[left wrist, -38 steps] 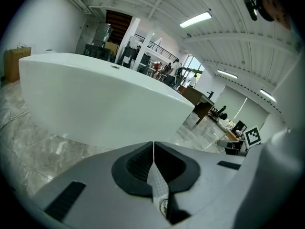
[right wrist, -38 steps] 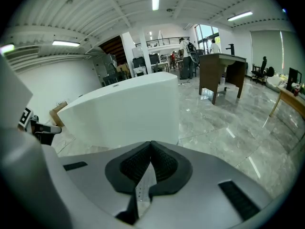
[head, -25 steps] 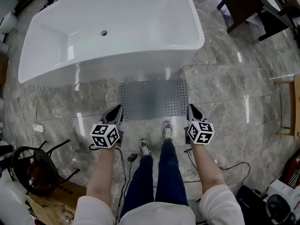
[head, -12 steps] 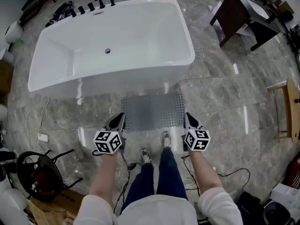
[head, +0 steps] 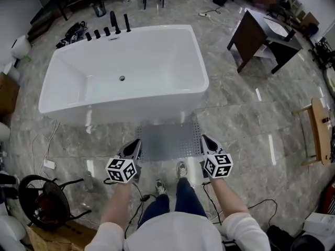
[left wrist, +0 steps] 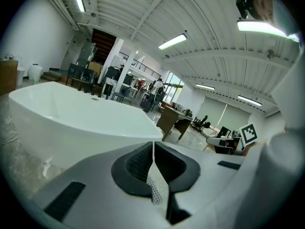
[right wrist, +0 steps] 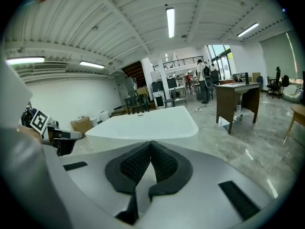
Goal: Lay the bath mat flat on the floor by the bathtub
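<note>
Grey dotted bath mat, glossy white bathtub, grey veined marble floor

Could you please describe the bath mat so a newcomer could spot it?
Find the big white bathtub. Before its near side, the left gripper and right gripper pinch near corners of the bath mat. It alone is a grey rectangle dotted with holes.
</note>
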